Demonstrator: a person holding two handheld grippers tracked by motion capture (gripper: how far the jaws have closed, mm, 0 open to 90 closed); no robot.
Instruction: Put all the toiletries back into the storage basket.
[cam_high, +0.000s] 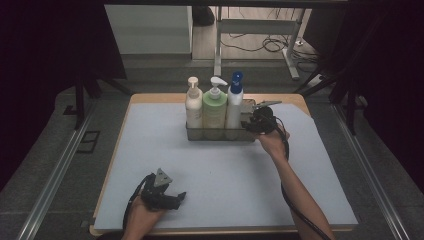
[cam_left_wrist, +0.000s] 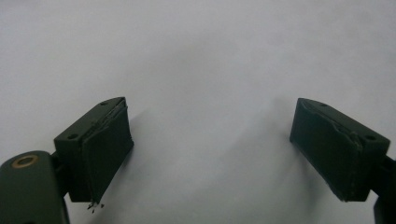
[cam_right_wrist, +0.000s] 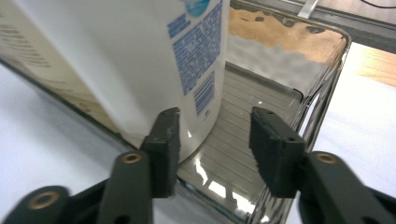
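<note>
Three pump bottles stand upright in a row inside a shallow clear rectangular plastic tray (cam_high: 194, 135) at the far middle of the pale blue-grey mat-covered worktop (cam_high: 225, 175). Left to right in the high view: near the front edge, the person's left hand (cam_high: 142, 217) holds the left claw (cam_high: 181, 196) low over bare mat, well apart from the tray; in the left gripper view its jaws stand wide apart, released, with nothing but mat between them. Next, in the tray, a cream pump bottle (cam_high: 193, 107), then a light green pump bottle (cam_high: 214, 109), then a white bottle with a blue pump top (cam_high: 233, 102), each touching or just beside its neighbour. At the tray's right end, the right hand (cam_high: 272, 142) brings the right claw (cam_high: 248, 126) to the rim. In the right gripper view the right claw's jaws are parted, about half open, released: one pad lies just beside the base of the white bottle, the other hangs over the tray's ribbed floor in the vacant end section. Whether the near pad touches the bottle cannot be told. The bottle rests on the tray floor.
</note>
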